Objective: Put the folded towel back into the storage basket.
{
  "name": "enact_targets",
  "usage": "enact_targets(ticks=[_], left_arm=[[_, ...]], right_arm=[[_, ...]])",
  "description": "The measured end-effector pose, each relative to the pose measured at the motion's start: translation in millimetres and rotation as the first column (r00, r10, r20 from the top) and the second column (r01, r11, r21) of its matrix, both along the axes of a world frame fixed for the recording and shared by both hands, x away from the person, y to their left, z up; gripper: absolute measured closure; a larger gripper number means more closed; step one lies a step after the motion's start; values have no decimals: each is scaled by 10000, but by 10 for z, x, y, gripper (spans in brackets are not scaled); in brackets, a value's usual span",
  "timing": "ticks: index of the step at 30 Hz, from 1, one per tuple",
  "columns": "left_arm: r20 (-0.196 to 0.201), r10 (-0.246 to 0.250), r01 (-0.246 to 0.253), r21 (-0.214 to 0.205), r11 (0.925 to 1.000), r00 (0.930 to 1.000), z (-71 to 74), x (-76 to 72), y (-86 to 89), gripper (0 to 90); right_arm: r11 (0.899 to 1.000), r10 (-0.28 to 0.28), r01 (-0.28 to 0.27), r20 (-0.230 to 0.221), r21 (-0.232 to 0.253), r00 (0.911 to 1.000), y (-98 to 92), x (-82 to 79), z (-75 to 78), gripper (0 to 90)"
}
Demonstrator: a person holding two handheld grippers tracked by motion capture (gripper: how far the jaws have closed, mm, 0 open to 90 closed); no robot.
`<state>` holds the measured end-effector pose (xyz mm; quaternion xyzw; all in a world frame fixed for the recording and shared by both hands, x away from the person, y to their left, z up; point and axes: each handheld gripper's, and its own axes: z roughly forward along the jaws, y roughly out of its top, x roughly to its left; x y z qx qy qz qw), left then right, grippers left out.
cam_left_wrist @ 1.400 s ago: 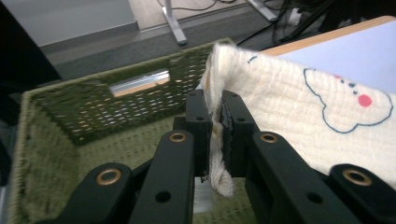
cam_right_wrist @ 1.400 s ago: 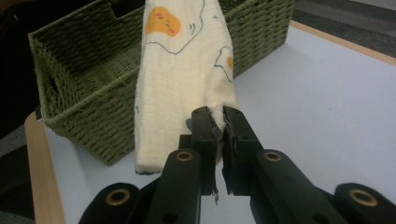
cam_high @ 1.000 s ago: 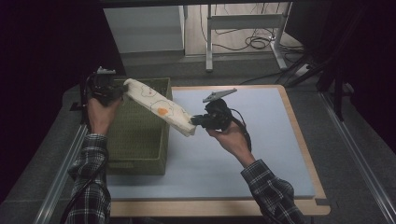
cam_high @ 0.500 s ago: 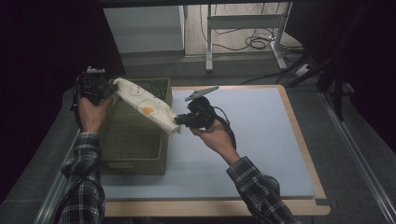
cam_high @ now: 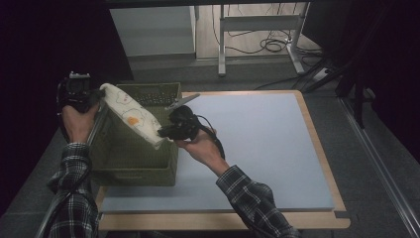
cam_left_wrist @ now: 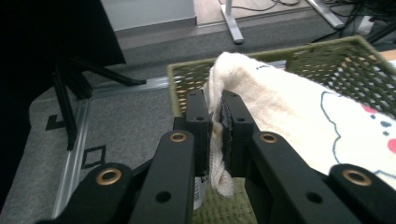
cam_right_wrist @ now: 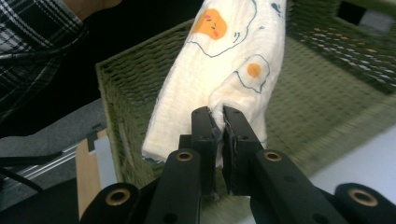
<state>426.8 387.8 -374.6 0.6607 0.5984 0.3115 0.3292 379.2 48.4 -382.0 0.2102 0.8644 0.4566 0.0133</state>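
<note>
A folded white cloth printed with fried eggs is stretched between both grippers above the green woven basket. My left gripper is shut on the cloth's far left end, over the basket's left rim. My right gripper is shut on the cloth's near right end, over the basket's right side. In the left gripper view the cloth is pinched between the black jaws of the gripper. The right gripper view shows the cloth hanging over the basket, clamped in the gripper.
The basket sits at the left end of a blue-grey mat on a wooden-edged table. Grey floor, a metal rail and desk legs with cables lie beyond. A dark stand is off the table's left.
Both hands have carried the cloth leftward, from over the basket's right edge and mat to above the basket. Both grips stay unchanged.
</note>
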Motion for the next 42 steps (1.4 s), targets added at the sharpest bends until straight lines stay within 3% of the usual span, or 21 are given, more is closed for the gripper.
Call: enact_targets(ticks=[5,10,18,25,33,37,39,42], left_arm=[[-165,111,-108,212,9997,9998,-44,19,61,836],[-456,-23,46,500,9987,9990,-103,141,-18,835],[-1059,-495,581,803,9951,9931,-294,447,-303,835],[-1640,-949,1136,1093,9875,9819,-426,683,-614,834],[-1912,-1049,1339,1453,9803,9759,-474,810,-815,834],[-2338,-1373,1764,1554,9720,9626,-585,918,-966,833],[-2657,-1619,2081,1559,9656,9504,-659,983,-1068,831],[-3301,-2024,2679,1664,9490,9220,-798,1107,-1275,821]], right_arm=[[9996,265,-266,-188,-100,9995,221,-44,-121,839],[9996,214,-221,-470,-146,9987,342,-71,-274,839],[9996,-135,116,-699,-269,9975,359,-79,-495,838],[9985,-480,456,-825,-303,9954,309,-87,-611,835],[9982,-551,526,-959,-289,9939,316,-78,-657,830],[9967,-711,673,-893,-456,9935,269,-65,-682,783],[9965,-763,728,-879,-423,9932,208,-66,-671,742],[9967,-807,796,-833,-160,9933,79,-68,-611,733]])
